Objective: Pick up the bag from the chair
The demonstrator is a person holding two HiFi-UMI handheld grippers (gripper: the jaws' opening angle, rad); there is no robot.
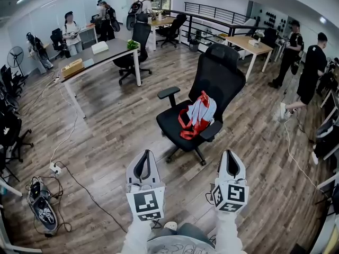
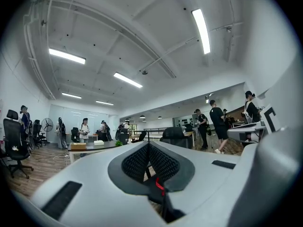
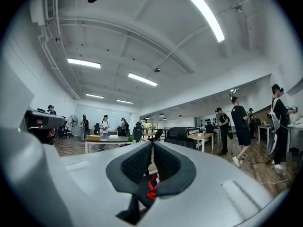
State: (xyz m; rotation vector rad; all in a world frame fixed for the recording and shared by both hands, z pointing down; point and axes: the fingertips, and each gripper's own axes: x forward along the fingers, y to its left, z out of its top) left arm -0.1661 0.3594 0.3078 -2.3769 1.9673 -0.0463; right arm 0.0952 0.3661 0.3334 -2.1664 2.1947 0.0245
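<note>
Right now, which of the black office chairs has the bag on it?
The high-backed chair standing alone mid-floor: a red-and-grey bag rests on its seat. The other chairs stand at desks.

Bare wood floor is being left open between the left gripper, the right gripper and the chair. The bag is being hemmed in on the seat: near armrest just beside it, far armrest across the seat, backrest behind. Access from above and from the seat's front edge is being left unobstructed. Floor cables are being noted well apart, leftward.
</note>
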